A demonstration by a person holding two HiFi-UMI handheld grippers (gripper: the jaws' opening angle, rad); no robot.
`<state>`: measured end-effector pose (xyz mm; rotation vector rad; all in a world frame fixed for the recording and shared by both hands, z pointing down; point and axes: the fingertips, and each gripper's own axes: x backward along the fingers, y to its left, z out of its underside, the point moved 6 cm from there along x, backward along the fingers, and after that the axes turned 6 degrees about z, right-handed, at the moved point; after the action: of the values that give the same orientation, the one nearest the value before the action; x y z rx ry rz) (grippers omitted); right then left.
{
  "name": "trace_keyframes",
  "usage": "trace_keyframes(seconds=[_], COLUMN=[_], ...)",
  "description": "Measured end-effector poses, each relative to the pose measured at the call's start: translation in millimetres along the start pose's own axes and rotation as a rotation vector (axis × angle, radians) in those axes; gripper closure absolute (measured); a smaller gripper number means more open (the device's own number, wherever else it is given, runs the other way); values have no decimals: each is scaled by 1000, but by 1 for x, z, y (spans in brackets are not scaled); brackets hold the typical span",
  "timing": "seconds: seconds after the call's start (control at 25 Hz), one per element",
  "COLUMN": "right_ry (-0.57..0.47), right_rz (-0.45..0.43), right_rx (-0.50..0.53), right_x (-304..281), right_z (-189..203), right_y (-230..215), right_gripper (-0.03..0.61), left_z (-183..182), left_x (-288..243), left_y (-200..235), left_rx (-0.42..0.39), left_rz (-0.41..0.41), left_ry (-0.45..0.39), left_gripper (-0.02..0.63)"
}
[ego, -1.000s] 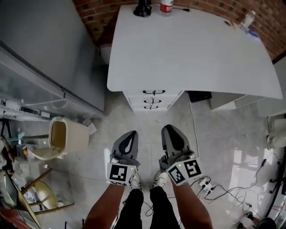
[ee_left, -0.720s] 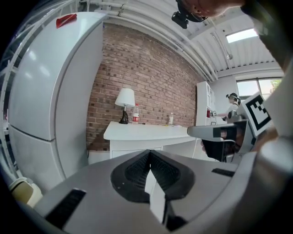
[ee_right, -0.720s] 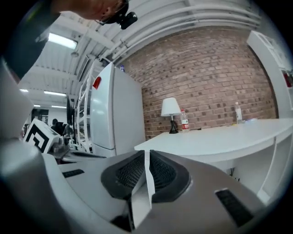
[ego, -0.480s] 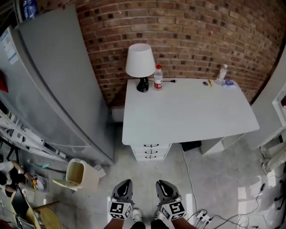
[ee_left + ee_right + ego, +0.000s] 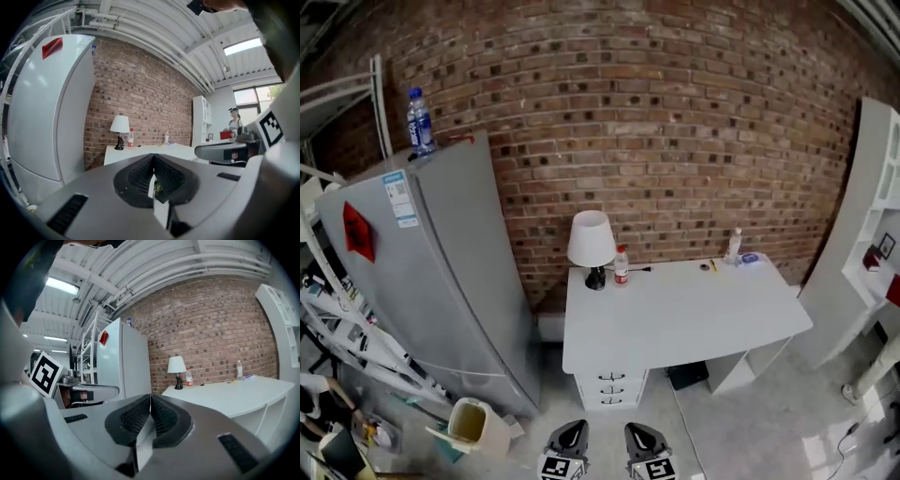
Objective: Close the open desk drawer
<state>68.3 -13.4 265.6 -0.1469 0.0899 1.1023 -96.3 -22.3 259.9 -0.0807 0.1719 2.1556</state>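
Head view: a white desk (image 5: 694, 314) is standing against a brick wall (image 5: 675, 141), and its drawer unit (image 5: 609, 386) is sitting under the left end of the top, showing three fronts with dark handles that are looking flush with one another, though they are small at this range. A table lamp (image 5: 591, 242) and a red-labelled bottle (image 5: 622, 265) are standing side by side at the desk's back left corner, and a small clear bottle (image 5: 734, 246) is standing at the back right. A grey refrigerator (image 5: 441, 272) is standing left of the desk, carrying a water bottle (image 5: 417, 122) on top, and a beige bin (image 5: 476, 424) is sitting on the floor before it. The left gripper (image 5: 575, 425) and right gripper (image 5: 634, 427) are showing at the bottom edge, side by side, well apart from the drawer unit and pointing towards it. Left gripper view: its jaws are meeting at the tips and gripping nothing; the desk, lamp and bottle are lying beyond them, and a person (image 5: 233, 123) is standing far off at the right. Right gripper view: its jaws have just been closing and are now pressing together with nothing between them; the lamp, bottle and desk top are showing ahead, with the refrigerator to their left.
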Motion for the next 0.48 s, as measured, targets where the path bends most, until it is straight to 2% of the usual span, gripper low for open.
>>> trace_keyframes(seconds=[0.24, 0.48], right_ry=[-26, -44], right_rz=[38, 41], right_rx=[37, 69], right_x=[6, 8], right_z=[-31, -43], right_y=[-15, -5], right_gripper=[548, 548], left_z=[-29, -41], left_x=[-1, 4], left_y=[-8, -7], left_rx=[-24, -34], left_rz=[14, 14], left_ry=[-41, -56], left_gripper=[606, 606])
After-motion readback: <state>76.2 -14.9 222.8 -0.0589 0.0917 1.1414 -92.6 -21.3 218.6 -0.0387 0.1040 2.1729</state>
